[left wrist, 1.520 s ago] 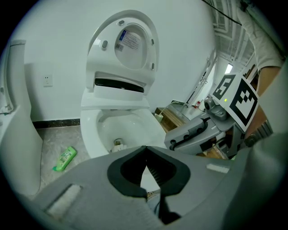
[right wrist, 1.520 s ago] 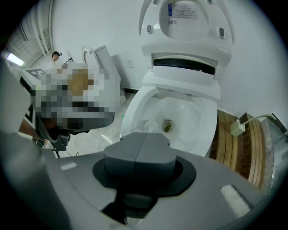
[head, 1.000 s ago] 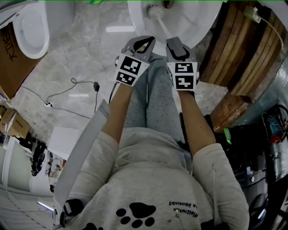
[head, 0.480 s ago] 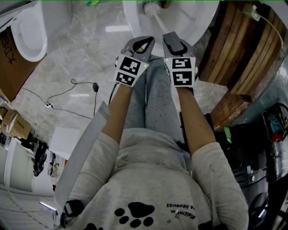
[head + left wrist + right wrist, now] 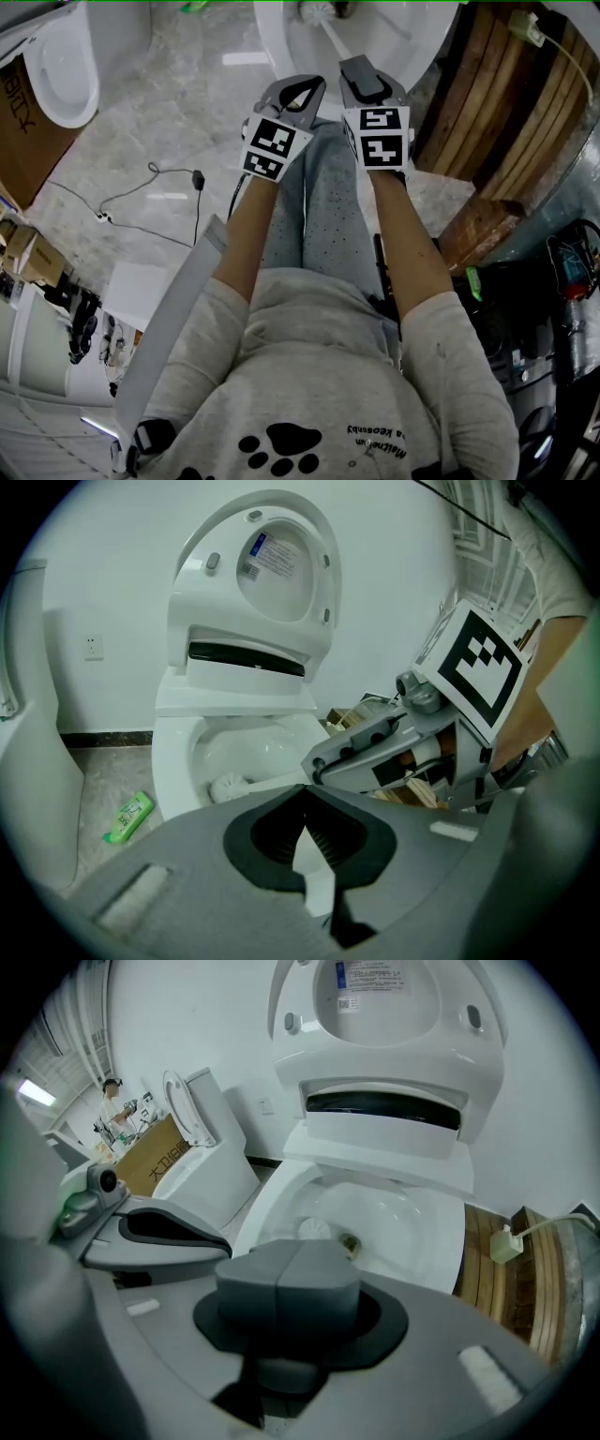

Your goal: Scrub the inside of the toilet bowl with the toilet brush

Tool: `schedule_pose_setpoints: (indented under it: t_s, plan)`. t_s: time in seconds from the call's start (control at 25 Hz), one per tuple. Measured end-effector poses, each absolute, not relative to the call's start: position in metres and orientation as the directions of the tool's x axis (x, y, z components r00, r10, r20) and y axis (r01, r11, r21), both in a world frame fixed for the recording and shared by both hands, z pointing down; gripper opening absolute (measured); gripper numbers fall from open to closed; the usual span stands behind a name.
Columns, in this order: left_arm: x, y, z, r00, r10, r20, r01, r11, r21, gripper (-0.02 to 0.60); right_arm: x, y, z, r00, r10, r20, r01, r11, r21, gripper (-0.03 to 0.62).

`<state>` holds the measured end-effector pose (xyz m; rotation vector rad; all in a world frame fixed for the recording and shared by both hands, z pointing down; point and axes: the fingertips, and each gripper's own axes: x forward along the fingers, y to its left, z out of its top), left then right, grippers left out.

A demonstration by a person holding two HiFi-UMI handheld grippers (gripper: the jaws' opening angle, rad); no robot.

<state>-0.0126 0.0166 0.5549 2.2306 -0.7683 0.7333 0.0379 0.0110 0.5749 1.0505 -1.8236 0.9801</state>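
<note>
The white toilet bowl [image 5: 403,37] stands open ahead of me, its lid [image 5: 281,564] raised. The toilet brush's white bristle head [image 5: 315,11] lies inside the bowl, low on its left wall, also seen as brush head [image 5: 226,787] and brush head [image 5: 317,1229]. Its handle runs back to my right gripper [image 5: 361,77], which is shut on it; in the right gripper view the closed right gripper [image 5: 289,1260] hides the handle. My left gripper [image 5: 298,92] hovers beside it just short of the rim, left gripper [image 5: 302,794] tips together and holding nothing.
A second toilet [image 5: 66,66] and a cardboard box [image 5: 19,122] stand to the left. A green bottle [image 5: 128,817] lies on the floor left of the bowl. Wooden planks [image 5: 497,103] are stacked to the right. A cable [image 5: 141,192] trails across the marble floor.
The right gripper has pushed slightly forward and the brush head has slid further into the bowl, toward its far left. The left gripper has barely moved.
</note>
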Motion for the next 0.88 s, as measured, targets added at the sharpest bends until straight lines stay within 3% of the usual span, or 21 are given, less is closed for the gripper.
schedule_pose_setpoints:
  t_s: [0.88]
  plan:
    - [0.003,0.009,0.553,0.675,-0.32,0.665,-0.683,-0.613,0.398,-0.002,0.046,-0.04,0.577,-0.362,-0.314,0.878,-0.885,0.411,-0.218,0.155]
